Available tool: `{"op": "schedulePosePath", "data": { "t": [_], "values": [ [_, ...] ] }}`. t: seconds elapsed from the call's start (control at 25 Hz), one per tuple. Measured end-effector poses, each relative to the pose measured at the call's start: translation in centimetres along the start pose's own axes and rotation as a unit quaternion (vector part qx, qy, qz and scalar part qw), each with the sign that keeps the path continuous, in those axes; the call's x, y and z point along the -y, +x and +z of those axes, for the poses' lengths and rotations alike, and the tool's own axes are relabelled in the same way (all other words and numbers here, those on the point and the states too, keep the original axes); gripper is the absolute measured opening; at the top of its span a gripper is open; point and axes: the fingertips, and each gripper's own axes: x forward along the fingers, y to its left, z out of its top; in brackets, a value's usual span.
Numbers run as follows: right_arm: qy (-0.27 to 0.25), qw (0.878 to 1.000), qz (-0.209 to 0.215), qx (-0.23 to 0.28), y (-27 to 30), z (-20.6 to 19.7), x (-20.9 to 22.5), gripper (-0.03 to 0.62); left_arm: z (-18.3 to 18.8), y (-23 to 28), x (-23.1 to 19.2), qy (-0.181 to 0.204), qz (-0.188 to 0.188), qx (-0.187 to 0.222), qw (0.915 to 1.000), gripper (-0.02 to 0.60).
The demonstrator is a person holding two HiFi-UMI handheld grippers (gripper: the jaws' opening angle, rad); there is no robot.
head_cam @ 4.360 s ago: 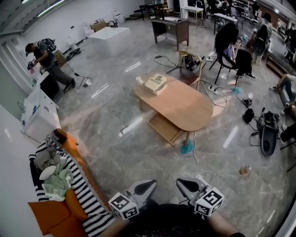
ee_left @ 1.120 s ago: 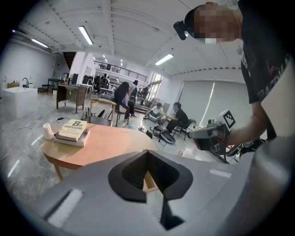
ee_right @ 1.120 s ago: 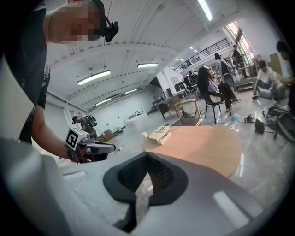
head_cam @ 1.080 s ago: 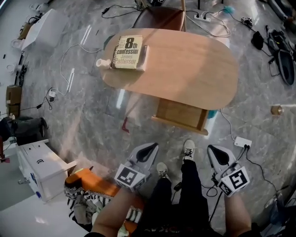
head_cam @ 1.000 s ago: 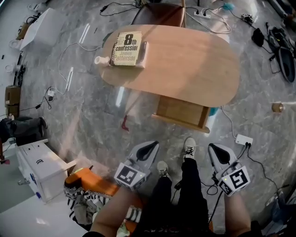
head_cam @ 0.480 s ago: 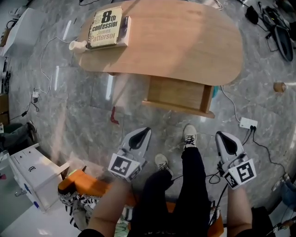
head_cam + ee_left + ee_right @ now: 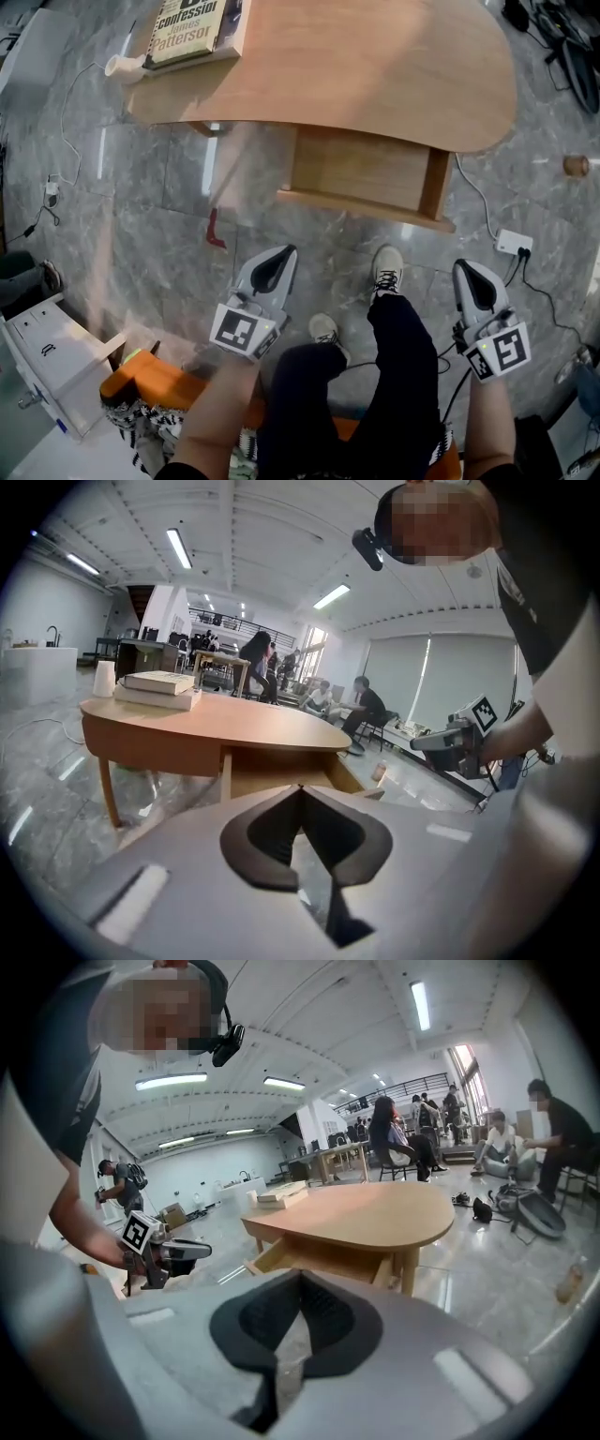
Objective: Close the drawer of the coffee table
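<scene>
Here, left tongs (image 7: pixel 278 257), right tongs (image 7: pixel 467 272) shut, facing drawer (image 7: pixel 361 172)

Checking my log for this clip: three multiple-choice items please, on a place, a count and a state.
1. Where is the book? A on the table; B in the drawer; C under the table.
2. How many grippers touch the drawer? A none; B one; C two.
3. The drawer is: A shut; B pulled out; C removed.
Key: 1 A, it lies at the table's end. 2 A, the left gripper and right gripper hang short of it. 3 B, it juts from under the table.
</scene>
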Motion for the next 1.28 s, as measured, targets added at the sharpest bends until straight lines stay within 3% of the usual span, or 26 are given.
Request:
{"op": "schedulePosePath", "data": {
  "t": [0.24, 0.48, 0.64, 0.8, 1.08, 1.2, 1.28],
  "values": [
    [-0.02, 1.0, -0.011, 0.008, 2.5, -4.6, 2.5, -0.002, -5.0, 2.0, -3.8, 0.049, 0.033, 0.0, 0.9983, 0.003],
    [-0.038, 0.999, -0.021, 0.03, 4.4, -8.2, 4.6, -0.002, -7.5, 4.4, -6.7, 0.068, 0.049, 0.041, 0.9956, 0.003],
    [-0.05, 0.996, -0.049, 0.064, 4.7, -10.4, 6.4, -0.002, -8.9, 5.1, -9.0, 0.098, 0.064, 0.073, 0.9904, 0.003],
    [-0.026, 0.991, -0.09, 0.098, 4.3, -12.8, 8.8, -0.002, -10.3, 5.5, -11.0, 0.116, 0.077, 0.101, 0.985, 0.003],
    [-0.019, 0.982, -0.139, 0.126, 3.6, -15.5, 10.9, 0.0, -11.2, 6.5, -12.0, 0.106, 0.077, 0.126, 0.9833, 0.004],
    [-0.024, 0.982, -0.141, 0.126, 3.4, -16.1, 10.6, 0.004, -10.6, 6.7, -11.9, 0.093, 0.07, 0.126, 0.9852, 0.069],
    [-0.024, 0.983, -0.133, 0.127, 4.0, -16.3, 10.4, 0.101, -10.3, 6.5, -12.0, 0.093, 0.067, 0.131, 0.9847, 0.07]
  ]
}}
